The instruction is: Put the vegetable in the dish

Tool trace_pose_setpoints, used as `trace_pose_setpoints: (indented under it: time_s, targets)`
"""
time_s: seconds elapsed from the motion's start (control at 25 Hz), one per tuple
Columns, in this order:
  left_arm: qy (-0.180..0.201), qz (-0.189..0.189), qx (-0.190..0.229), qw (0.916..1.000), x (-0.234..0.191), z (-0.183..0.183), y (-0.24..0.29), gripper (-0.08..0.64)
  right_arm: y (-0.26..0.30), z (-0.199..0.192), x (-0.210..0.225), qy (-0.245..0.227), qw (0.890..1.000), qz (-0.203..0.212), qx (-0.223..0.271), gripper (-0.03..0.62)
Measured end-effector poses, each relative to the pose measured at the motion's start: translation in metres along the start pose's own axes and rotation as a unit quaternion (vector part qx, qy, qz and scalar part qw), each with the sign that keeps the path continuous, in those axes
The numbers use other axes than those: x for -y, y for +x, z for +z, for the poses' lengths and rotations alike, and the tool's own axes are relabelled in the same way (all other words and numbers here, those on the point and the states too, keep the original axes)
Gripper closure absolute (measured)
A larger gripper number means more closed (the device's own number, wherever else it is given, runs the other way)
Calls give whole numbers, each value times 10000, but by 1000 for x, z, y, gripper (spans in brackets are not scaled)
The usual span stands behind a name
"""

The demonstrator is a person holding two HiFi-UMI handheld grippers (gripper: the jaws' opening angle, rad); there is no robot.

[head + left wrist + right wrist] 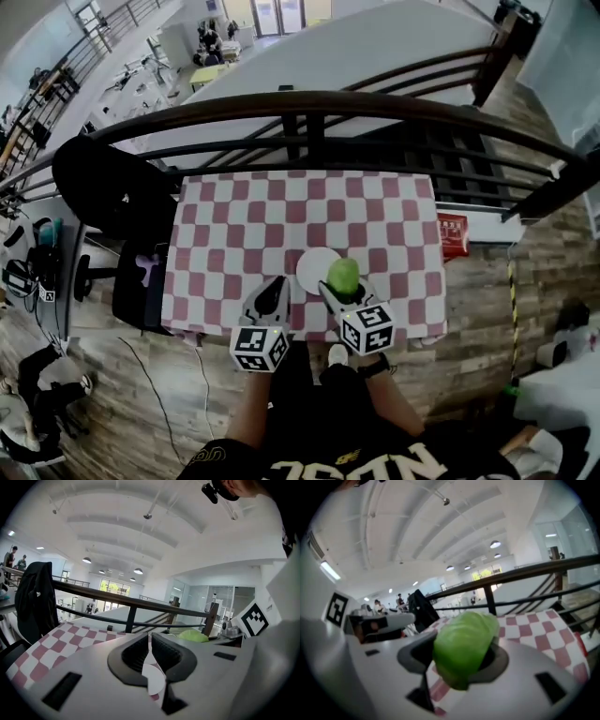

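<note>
Clamped in the right gripper [336,287], a smooth, rounded green vegetable [343,274] hangs over the right rim of a flat white round dish [311,267] near the checked table's [234,225] front edge, seemingly ready for lowering, while the left gripper [277,284] waits alongside, jaws together and empty.

Bright, even indoor light fills all three views. Round ceiling lamps [138,571] and a strip light [329,571] glow overhead, and the far windows [112,588] wash out pale. The checked tablecloth [300,225] is evenly lit from above. Wide-angle distortion bows the railing [319,101] into an arc and darkens the corners of both gripper views. The near green vegetable [464,646] is soft and out of focus.
</note>
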State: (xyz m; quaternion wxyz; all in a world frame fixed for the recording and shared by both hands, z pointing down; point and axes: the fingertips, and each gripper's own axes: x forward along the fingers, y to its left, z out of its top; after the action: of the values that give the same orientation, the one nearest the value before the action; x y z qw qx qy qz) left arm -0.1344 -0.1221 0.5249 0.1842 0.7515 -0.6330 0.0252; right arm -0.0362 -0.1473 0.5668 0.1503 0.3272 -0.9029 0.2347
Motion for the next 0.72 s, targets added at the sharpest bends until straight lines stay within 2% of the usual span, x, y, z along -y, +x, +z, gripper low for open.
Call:
trace_pose_setpoints:
  time_s: [0.32, 0.52, 0.72]
  targets:
    - [-183, -237, -599, 9978, -37, -27, 40, 518, 40, -31, 19, 413, 9970, -307, -581, 385]
    - [-387, -301, -1008, 9937, -52, -61, 51, 518, 65, -61, 19, 357, 9944, -223, -968, 385]
    - [-460, -396, -1311, 9895, -68, -79, 68, 518, 97, -85, 18, 751, 9899, -85, -1202, 385]
